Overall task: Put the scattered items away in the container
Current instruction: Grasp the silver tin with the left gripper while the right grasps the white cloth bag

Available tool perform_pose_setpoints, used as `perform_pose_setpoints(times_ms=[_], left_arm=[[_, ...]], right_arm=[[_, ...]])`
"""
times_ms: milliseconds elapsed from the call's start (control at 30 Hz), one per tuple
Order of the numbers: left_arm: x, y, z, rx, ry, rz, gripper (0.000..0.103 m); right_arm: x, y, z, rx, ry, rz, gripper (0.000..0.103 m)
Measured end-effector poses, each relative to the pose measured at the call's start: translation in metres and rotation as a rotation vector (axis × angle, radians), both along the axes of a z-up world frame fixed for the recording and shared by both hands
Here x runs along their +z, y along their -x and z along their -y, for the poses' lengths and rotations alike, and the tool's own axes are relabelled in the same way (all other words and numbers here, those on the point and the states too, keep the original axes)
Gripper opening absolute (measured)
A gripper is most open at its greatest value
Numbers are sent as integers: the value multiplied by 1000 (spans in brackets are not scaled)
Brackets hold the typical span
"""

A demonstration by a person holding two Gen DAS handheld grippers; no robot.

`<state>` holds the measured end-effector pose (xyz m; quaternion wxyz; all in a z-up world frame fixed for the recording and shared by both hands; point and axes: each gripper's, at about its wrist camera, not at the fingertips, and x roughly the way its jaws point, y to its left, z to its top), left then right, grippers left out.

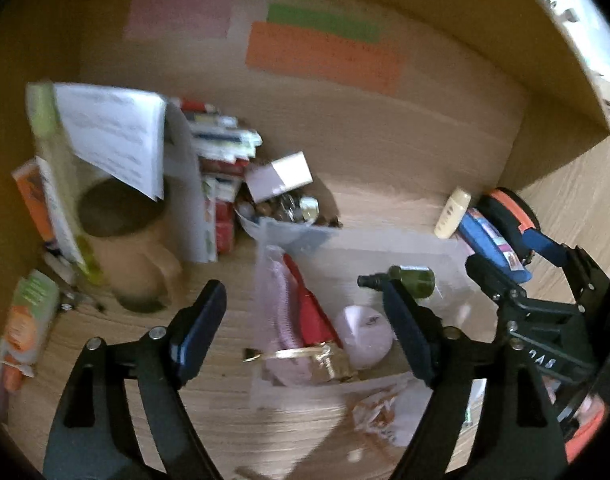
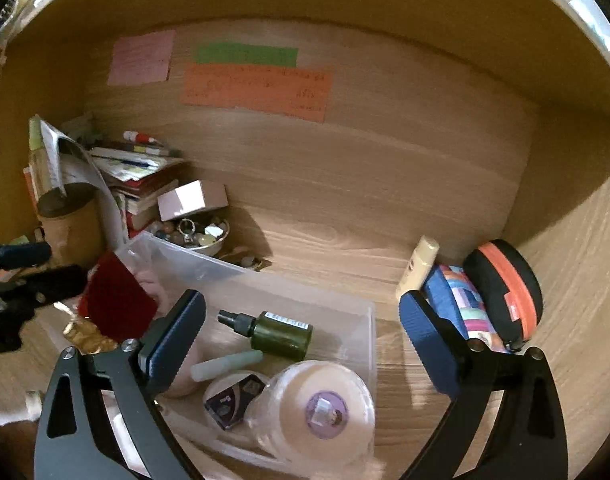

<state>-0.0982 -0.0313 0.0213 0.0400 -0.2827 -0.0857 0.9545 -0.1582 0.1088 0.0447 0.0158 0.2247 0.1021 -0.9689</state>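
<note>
Around the clear plastic container [image 2: 345,320], sitting on the wooden desk [image 2: 345,208], everything else is arranging itself: behind its far left corner a stack of books and papers [image 2: 137,176] is leaning, and beyond its right wall an orange-banded black pouch [image 2: 505,292], a blue patterned case [image 2: 461,308] and a cream tube [image 2: 419,266] are still lying outside. Inside it a white jar [image 2: 325,404], a red cloth [image 2: 117,304] and a green spray bottle [image 2: 281,330] are already resting. Above it the right gripper [image 2: 301,344] and left gripper [image 1: 305,320] are both hanging with jaws spread wide, holding nothing. Judging by this, a drop-off is finishing; the next move is probably reaching right for the cream tube or blue patterned case.
</note>
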Motion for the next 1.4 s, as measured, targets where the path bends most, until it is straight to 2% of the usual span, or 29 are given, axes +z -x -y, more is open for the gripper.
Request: perform_pose_setpoints(times_ms=[67,200,333,400,567,800,1100,1233,1333,1400], left_arm=[[6,-17,6,-6,-10,-50,98],[11,-42,15,-8,-9,-95,99],[11,-61,19,-39,-29,-44,99],[12,-73,23,-46,-47,-45,99],[9,-99,30,13,-16,-57,99],[-8,-119,36,27,-2,-4,99],[-38,-129,37,23,9,89,99],[-55,-133,34,8,31,128,97],[-66,-133,30,-26,46,160,92],[-73,-130,26,-37,74,184,91]], right_arm=[[5,-9,-1,12,10,-10,99],[9,-24,-3,26,41,-13,103],[8,-39,-3,33,61,2,103],[7,-47,-3,19,60,1,103],[1,-63,-2,16,66,30,103],[-9,-85,-4,25,94,58,103],[-40,-98,-15,24,160,151,103],[-54,-97,-24,48,208,229,103],[-68,-92,-25,125,252,322,103],[-74,-88,-22,141,253,350,103]])
